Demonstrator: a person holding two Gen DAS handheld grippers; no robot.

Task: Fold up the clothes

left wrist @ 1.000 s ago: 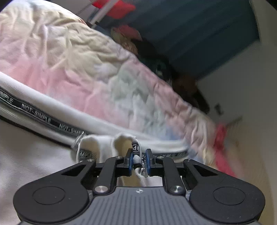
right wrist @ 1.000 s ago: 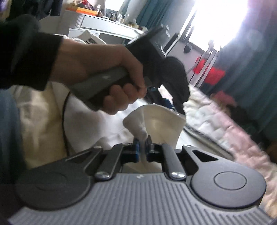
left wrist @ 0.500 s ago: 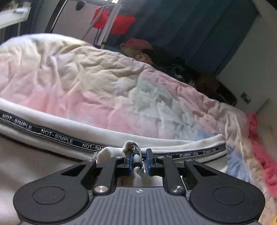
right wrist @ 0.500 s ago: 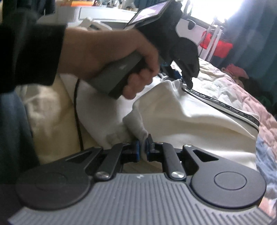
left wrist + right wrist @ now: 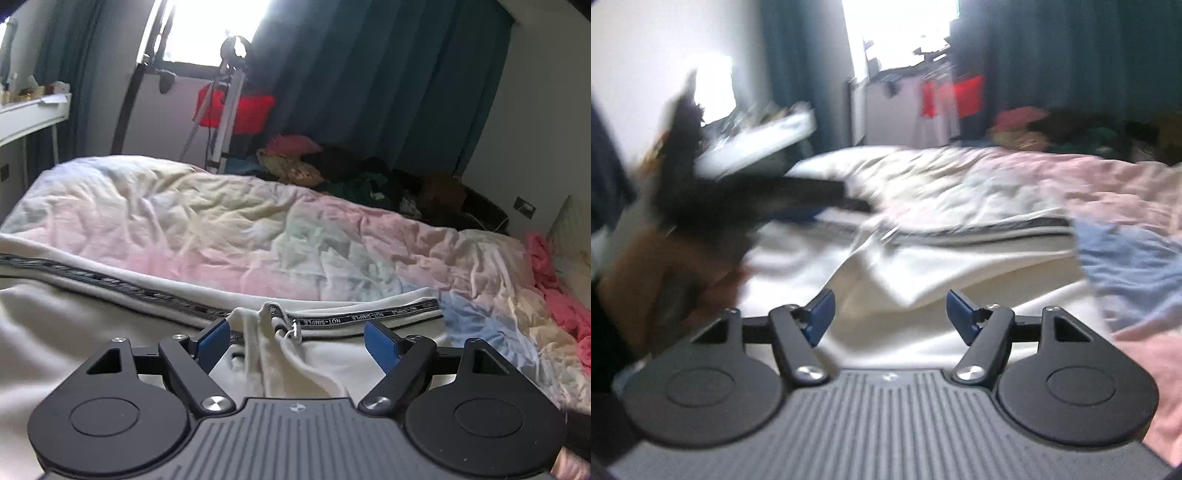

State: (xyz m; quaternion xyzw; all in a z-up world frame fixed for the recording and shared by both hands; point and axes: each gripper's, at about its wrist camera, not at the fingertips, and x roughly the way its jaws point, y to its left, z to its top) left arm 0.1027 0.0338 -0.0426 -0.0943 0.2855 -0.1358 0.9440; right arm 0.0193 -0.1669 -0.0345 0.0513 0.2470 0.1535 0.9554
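A cream garment [image 5: 92,314] with a black "NOT-SIMPLE" lettered band [image 5: 369,315] lies on the bed. My left gripper [image 5: 295,341] is open just above it; a bunched fold with a zip pull [image 5: 293,332] lies loose between the blue pads. My right gripper [image 5: 888,314] is open and empty over the same cream garment [image 5: 960,269]. In the blurred right wrist view, the hand with the left gripper [image 5: 768,201] hovers at the left above the cloth.
The bed has a crumpled pastel quilt [image 5: 240,221]. A pile of clothes [image 5: 351,173] lies at its far side before dark curtains. A red item [image 5: 240,110] hangs on a metal stand. A white desk [image 5: 29,114] stands at the left. Pink cloth [image 5: 561,291] lies at the right.
Both grippers have opened and let go of the cream garment, which now lies flat on the bed. Both have pulled back and risen slightly.
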